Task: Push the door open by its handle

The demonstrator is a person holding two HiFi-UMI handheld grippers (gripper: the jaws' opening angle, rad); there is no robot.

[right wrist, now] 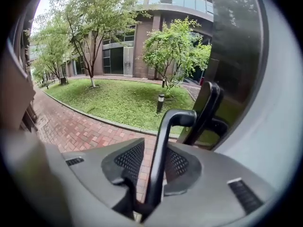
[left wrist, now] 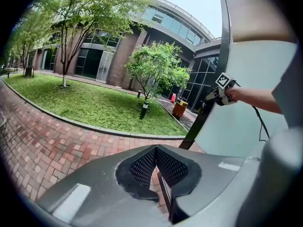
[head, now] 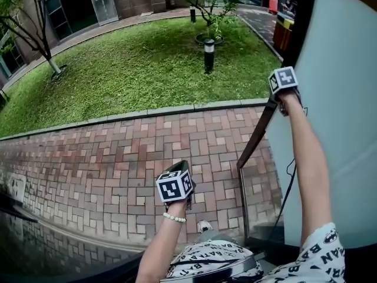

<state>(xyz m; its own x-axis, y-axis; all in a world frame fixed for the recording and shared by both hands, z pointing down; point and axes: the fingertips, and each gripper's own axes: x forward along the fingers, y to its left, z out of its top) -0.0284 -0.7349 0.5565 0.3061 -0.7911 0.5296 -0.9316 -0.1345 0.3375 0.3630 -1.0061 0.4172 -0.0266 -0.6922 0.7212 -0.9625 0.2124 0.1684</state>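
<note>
Both grippers differ: right gripper [right wrist: 155, 148], jaws slack around the black handle [right wrist: 177, 118] at upper right, probably guiding the opened door [head: 347, 128]; left gripper [left wrist: 155, 148] hangs closed, empty, unneeded.

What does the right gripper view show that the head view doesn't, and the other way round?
Only the right gripper view: the black door handle standing between the open jaws of the right gripper.
Only the head view: the person's right arm, a bead bracelet and the left gripper.
Both: the lawn, the brick path, a short lamp post and the pale door.
</note>
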